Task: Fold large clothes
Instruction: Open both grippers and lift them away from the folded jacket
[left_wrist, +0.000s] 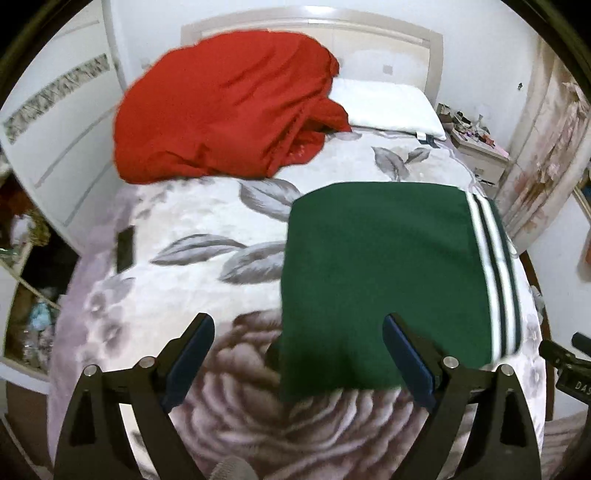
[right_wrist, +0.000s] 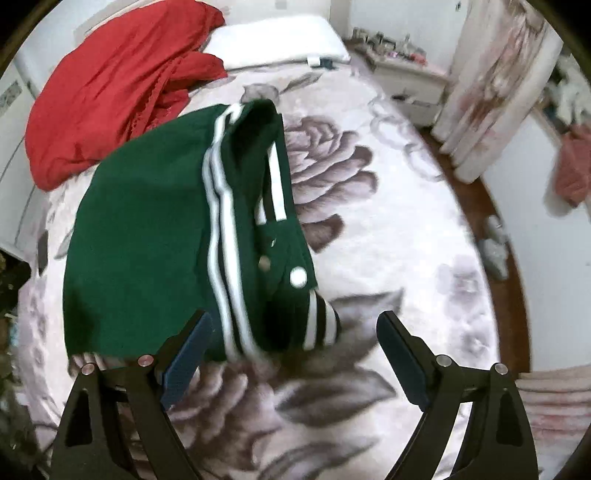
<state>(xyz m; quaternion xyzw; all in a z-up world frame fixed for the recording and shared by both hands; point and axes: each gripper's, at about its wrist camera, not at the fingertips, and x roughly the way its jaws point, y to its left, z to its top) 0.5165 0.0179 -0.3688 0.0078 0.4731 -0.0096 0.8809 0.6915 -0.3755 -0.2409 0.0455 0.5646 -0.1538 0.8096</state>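
Your inventory by colour: jacket (left_wrist: 380, 280), dark green with white stripes (white snap buttons too); bundled cloth (left_wrist: 229, 107), plain red; bedspread (left_wrist: 192, 295), pale lilac-white with grey-mauve roses and leaves; pillow (left_wrist: 391, 107), white; curtain (right_wrist: 491, 85), cream with pink floral print.

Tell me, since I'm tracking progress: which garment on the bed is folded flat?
The green jacket with white stripes, a neat rectangle; the red garment lies bunched up near the pillow.
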